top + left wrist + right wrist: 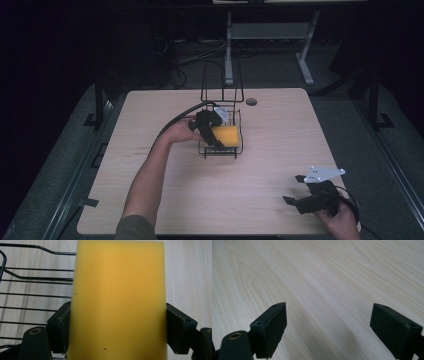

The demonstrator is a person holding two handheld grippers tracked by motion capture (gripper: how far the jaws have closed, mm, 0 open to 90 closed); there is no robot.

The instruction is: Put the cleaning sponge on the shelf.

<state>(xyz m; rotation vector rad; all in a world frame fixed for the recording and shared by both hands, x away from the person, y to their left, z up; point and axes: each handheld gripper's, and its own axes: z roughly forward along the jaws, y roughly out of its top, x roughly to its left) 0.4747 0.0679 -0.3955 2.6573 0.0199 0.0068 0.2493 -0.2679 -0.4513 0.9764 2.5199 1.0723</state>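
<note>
sponge (117,300): yellow | wire rack (238,145): black | table (280,130): pale wood grain

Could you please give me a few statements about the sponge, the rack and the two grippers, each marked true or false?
1. The left gripper is clamped on the yellow sponge. True.
2. The right gripper holds a sponge as well. False: its jaws stand open over bare table.
3. The sponge is at the black wire rack. True.
4. The right gripper is inside the rack. False: it is near the table's front right corner, apart from the rack.
</note>
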